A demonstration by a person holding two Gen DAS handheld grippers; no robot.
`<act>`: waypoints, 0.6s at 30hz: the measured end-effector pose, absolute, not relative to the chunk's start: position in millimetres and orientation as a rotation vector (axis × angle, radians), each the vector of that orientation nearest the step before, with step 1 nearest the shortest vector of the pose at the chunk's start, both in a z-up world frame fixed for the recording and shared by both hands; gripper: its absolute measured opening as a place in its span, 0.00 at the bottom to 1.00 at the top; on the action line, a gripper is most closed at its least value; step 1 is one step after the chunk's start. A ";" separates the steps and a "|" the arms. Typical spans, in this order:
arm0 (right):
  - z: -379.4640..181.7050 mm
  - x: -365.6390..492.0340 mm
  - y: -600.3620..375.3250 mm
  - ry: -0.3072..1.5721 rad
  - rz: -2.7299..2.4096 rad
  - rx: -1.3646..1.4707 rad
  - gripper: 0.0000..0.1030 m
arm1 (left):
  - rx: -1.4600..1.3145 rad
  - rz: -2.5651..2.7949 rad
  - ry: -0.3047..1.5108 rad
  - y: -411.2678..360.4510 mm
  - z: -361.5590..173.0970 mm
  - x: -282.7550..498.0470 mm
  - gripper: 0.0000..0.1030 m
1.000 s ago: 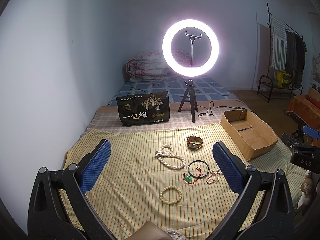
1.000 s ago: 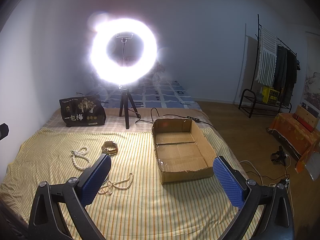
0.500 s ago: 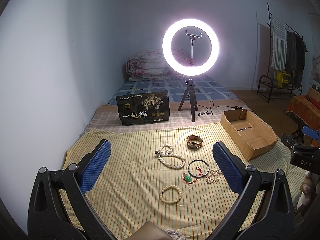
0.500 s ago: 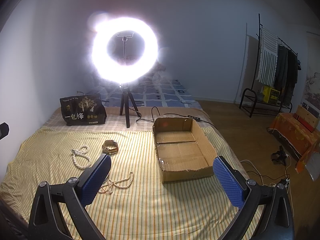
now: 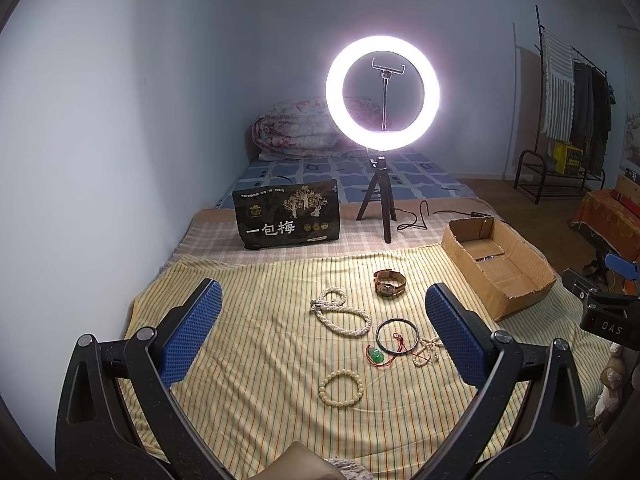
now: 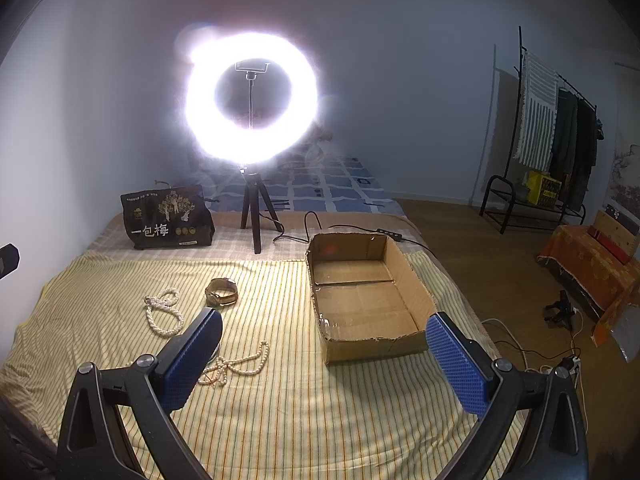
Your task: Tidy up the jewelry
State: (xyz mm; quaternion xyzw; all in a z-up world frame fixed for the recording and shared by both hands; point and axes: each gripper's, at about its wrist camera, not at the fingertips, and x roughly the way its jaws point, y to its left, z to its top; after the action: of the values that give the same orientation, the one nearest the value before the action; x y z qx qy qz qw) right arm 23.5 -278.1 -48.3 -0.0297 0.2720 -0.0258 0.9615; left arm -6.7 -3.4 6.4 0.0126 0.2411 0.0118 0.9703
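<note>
Poised at the outset: left gripper (image 5: 320, 332) and right gripper (image 6: 324, 354) spread wide and empty above jewelry (image 5: 340, 316) scattered on striped cloth (image 5: 248, 360), cardboard box (image 6: 360, 300) (seemingly bare) at two o'clock, first pick likely next.

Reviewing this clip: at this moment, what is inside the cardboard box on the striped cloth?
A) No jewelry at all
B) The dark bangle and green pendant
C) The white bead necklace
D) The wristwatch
A: the cardboard box shows only its bare floor in the right wrist view, while the wristwatch, white bead necklace, dark bangle and green pendant all lie on the striped cloth outside it.
</note>
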 end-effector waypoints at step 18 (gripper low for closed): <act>-51.8 34.0 -271.1 0.603 0.006 -0.061 1.00 | 0.030 0.090 0.554 9.6 -6.8 15.1 1.00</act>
State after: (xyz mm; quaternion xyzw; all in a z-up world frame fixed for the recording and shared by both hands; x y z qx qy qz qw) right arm 34.0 -271.1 -51.8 -0.0300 0.2971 0.0031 0.9544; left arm 15.1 9.6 -6.8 0.0148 0.2735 0.0446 0.9607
